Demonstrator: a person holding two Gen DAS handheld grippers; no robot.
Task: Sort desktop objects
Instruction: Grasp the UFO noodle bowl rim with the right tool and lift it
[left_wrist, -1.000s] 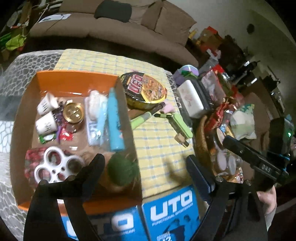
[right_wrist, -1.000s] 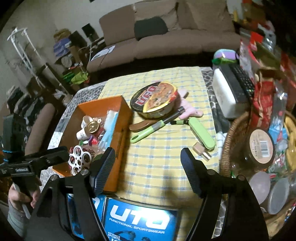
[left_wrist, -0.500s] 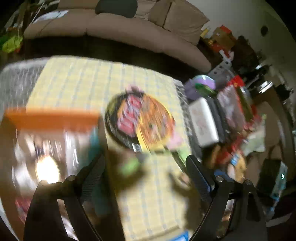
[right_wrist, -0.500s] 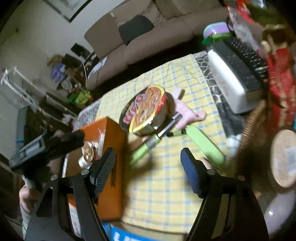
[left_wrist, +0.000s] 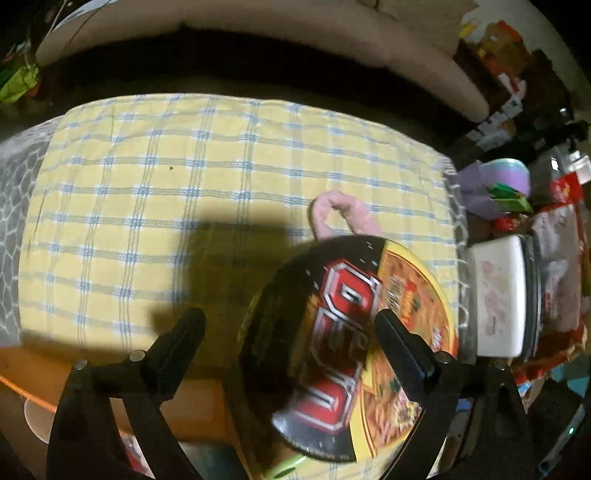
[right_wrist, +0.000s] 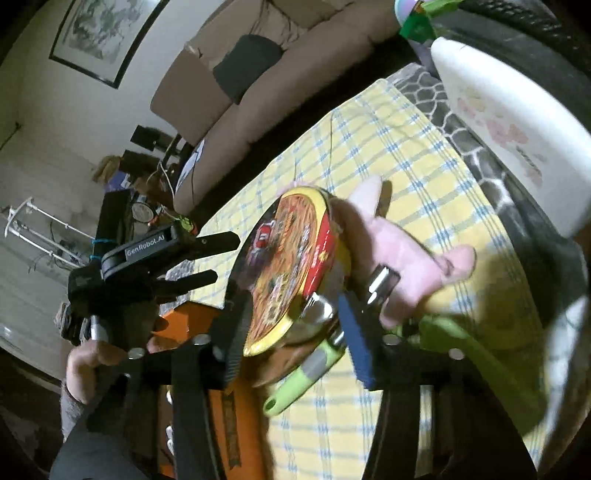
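Right claw (right_wrist: 290, 306): found part-closed, jaws just having been closing, with the near rim of the bowl (right_wrist: 288, 266) between them; cannot tell whether the pads press on it yet. Noted the metal end of the green pen (right_wrist: 306, 373) crowding the same gap just under the rim, so judged a risk of pinching pen along with bowl. Would seat one pad on the lid and the other on the wall below the rim, clear of the pen, before tightening further. Placed the bowl on the yellow cloth (right_wrist: 406, 155), tilted, apparently touching a pink toy (right_wrist: 402, 266) behind it and just beside the orange box (right_wrist: 218, 413), presumably its destination. Would lift up off the toy rather than drag, to guard against swing from a thin rim hold on a wide bowl. Read the left claw (left_wrist: 288, 325) as wide open and holding nothing, one finger over the lid, the other over shaded cloth by the box edge. Could bring it under the far rim as support, or else keep it out of the path to the box. Beyond, logged a white case (right_wrist: 509, 122) at the cloth's edge and a sofa (right_wrist: 295, 66) past the table; neither in the way.
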